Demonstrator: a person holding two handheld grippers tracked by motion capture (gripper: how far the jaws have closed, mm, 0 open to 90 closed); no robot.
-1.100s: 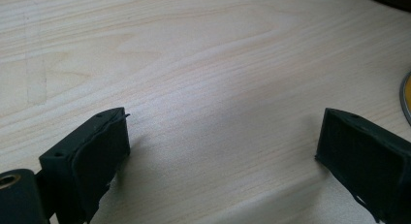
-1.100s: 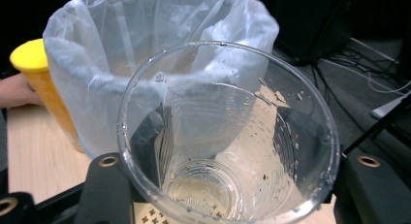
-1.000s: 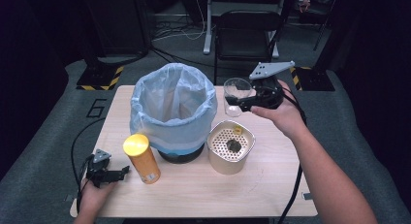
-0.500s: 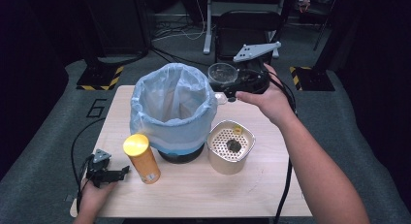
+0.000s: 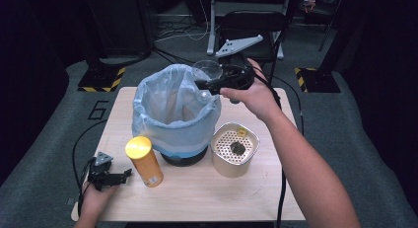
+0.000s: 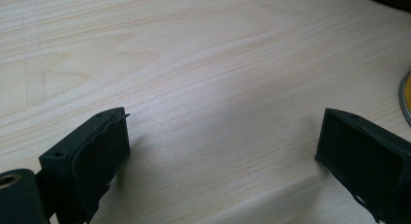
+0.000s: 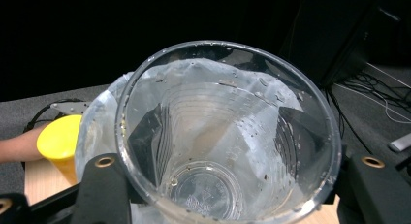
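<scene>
My right gripper [image 5: 207, 85] is shut on a clear plastic cup [image 5: 207, 69], held over the right rim of the bag-lined bin [image 5: 170, 109]. Its jaws have just been opening a little, with the cup still between them. In the right gripper view the wet, empty cup [image 7: 218, 103] sits between the two jaws of the right gripper [image 7: 223, 153], and the bag shows behind it. My left gripper [image 5: 112, 176] rests at the table's near left corner. Its jaws stand open over bare wood in the left gripper view [image 6: 223, 156].
A yellow-lidded can [image 5: 143, 161] stands in front of the bin at the left. A metal tin with a perforated insert [image 5: 234, 149] sits to the bin's right. A black chair [image 5: 256, 25] stands beyond the wooden table [image 5: 197, 201]. Cables trail off both sides.
My right hand has carried the cup left and upward, from beside the bin to over its right rim. The left gripper has stayed put.
</scene>
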